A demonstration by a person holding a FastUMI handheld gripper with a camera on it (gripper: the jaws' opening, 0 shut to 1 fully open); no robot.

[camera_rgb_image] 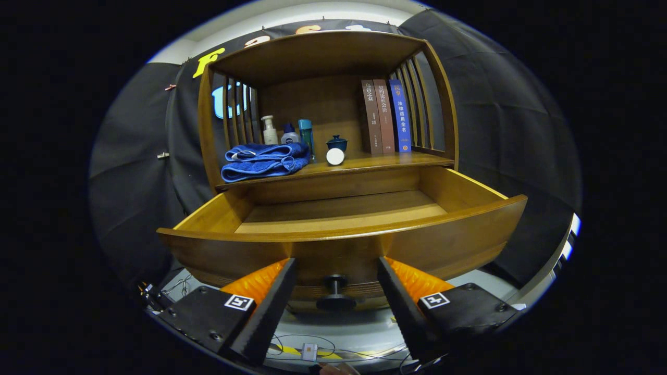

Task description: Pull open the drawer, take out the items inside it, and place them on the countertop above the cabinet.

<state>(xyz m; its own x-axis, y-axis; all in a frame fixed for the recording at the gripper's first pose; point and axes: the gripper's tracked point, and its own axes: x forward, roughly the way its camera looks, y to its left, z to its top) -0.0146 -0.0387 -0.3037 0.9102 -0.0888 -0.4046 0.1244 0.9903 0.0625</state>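
The wooden cabinet's drawer (pixel 344 245) is pulled out toward me, and the part of its bottom that I can see is bare. Its dark round knob (pixel 336 294) sits between my fingers, untouched. My gripper (pixel 337 271) is open, its tips just short of the drawer front. On the countertop (pixel 375 162) above lie a folded blue towel (pixel 263 160), a white pump bottle (pixel 269 130), a small white-and-blue bottle (pixel 289 134), a teal bottle (pixel 306 133), a white round lid (pixel 335 156) and a dark blue lidded cup (pixel 337 142).
Three books (pixel 385 115) stand upright at the right end of the countertop, against the slatted side. A top shelf board roofs the countertop space. Cables and a small card (pixel 309 351) lie on the pale floor under the drawer.
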